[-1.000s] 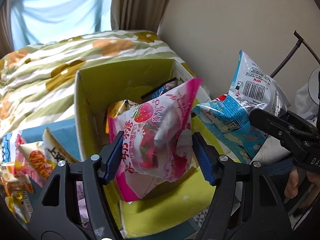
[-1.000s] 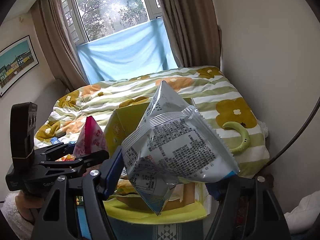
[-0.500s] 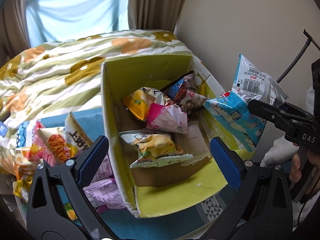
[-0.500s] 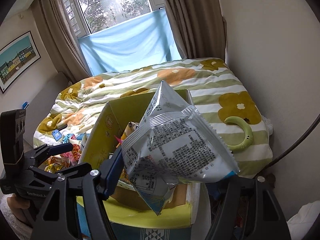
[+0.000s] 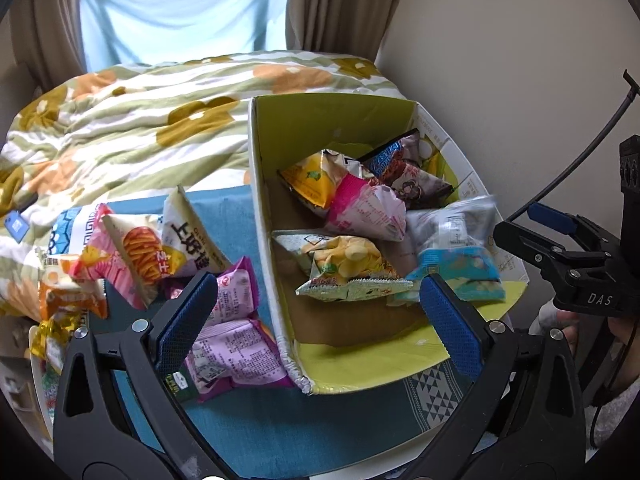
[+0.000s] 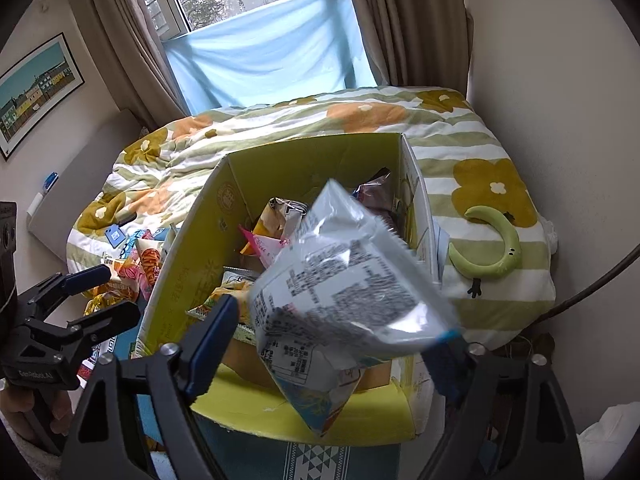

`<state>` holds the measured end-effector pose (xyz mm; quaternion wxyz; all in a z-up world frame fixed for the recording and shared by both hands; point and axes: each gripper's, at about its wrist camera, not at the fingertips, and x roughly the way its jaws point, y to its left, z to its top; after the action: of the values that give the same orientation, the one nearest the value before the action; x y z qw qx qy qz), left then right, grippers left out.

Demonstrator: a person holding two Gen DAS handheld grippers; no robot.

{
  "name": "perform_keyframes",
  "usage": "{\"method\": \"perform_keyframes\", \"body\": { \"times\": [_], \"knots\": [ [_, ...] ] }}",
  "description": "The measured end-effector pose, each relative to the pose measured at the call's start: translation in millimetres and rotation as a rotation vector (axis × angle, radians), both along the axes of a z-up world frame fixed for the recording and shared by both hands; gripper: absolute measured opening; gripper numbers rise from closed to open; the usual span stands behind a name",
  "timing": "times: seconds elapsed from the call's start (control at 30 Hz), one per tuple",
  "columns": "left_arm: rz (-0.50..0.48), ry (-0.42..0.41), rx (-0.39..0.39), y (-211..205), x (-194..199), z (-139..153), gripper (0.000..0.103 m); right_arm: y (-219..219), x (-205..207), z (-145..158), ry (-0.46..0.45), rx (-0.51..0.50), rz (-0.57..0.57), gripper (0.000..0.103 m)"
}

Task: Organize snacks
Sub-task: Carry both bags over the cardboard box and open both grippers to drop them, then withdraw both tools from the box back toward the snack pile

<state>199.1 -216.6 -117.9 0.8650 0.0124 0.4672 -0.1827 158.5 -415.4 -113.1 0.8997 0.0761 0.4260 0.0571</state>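
Observation:
A yellow-green cardboard box (image 5: 332, 128) holds several snack bags, among them a pink bag (image 5: 366, 210). My left gripper (image 5: 316, 320) is open and empty, near the box's front left corner. My right gripper (image 6: 340, 348) is open; a blurred silver-and-blue snack bag (image 6: 344, 296) is loose between its fingers, over the box (image 6: 304, 160). In the left wrist view that bag (image 5: 456, 256) lies blurred at the box's right side, with the right gripper (image 5: 560, 240) beside it. Several loose snack bags (image 5: 160, 248) lie left of the box.
The box stands on a blue cloth (image 5: 280, 420) at the foot of a bed with a flowered quilt (image 5: 120, 128). A green crescent toy (image 6: 496, 248) lies on the quilt right of the box. A wall (image 5: 520, 40) and a black cable (image 5: 580, 160) are at the right.
My left gripper let the pink bag go into the box, opened wide and drew back. My right gripper has just opened and the silver-and-blue bag is dropping toward the box.

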Motion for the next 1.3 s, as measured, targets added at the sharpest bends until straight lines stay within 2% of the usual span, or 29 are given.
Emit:
{"method": "perform_keyframes", "body": {
  "times": [0.23, 0.6, 0.8, 1.03, 1.3],
  "knots": [
    [0.011, 0.009, -0.012, 5, -9, -7, 0.100, 3, -16, 2, -0.071, -0.010, 0.009, 0.102],
    [0.054, -0.080, 0.006, 27, -32, 32, 0.100, 16, -29, 34, -0.075, -0.035, 0.013, 0.102],
    [0.134, -0.104, 0.060, 64, -52, 45, 0.100, 37, -33, 50, -0.124, -0.075, 0.030, 0.102],
    [0.205, -0.124, 0.063, 119, -66, 48, 0.101, 75, -35, 57, -0.170, -0.031, 0.075, 0.102],
    [0.128, -0.119, 0.031, 179, -63, 42, 0.100, 136, -33, 53, -0.167, -0.035, 0.093, 0.102]
  ]
}}
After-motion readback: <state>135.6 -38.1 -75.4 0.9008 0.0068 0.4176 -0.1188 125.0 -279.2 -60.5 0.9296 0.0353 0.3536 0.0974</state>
